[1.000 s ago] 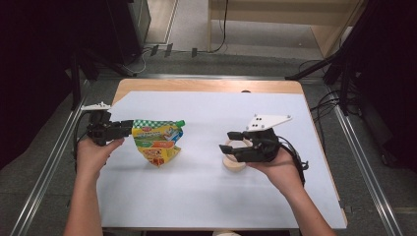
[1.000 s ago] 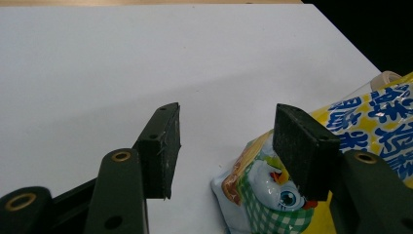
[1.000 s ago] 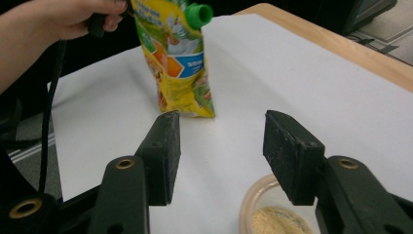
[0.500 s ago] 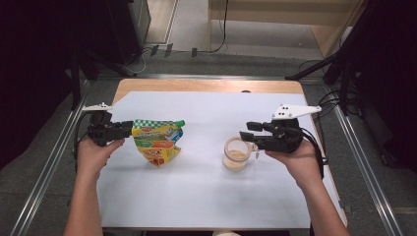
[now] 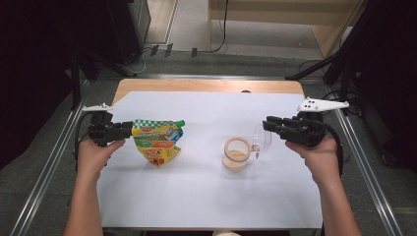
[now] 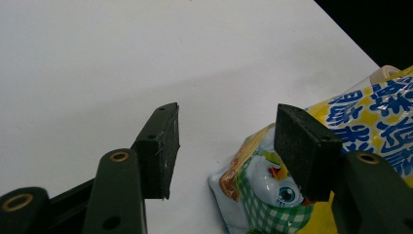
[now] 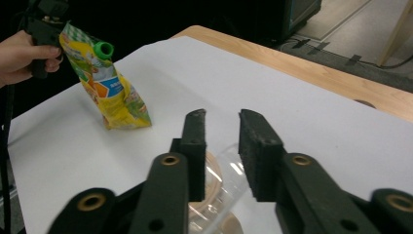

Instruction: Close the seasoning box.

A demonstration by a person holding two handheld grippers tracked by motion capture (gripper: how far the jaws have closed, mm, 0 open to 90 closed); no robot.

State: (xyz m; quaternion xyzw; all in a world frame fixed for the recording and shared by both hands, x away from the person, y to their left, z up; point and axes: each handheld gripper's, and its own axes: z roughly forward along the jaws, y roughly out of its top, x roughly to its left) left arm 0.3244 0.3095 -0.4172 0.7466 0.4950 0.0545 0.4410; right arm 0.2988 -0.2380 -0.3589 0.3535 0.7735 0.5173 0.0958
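The pouch (image 5: 156, 140) stands on the left of the table (image 5: 196, 201), green cap (image 5: 181, 123) up and turned toward the jar (image 5: 236, 157), which sits at mid-right with its clear lid (image 5: 260, 139) swung open to the right, probably so the mouth is free for filling. The left gripper (image 5: 129, 130) waits at the pouch's top corner with jaws spread; in the left gripper view the corner lies beside one pad, not between them, so it steadies the pouch at most. The right gripper (image 5: 267, 124) hovers just right of the lid. Its jaws have just been closing and leave a narrow gap with nothing in it.
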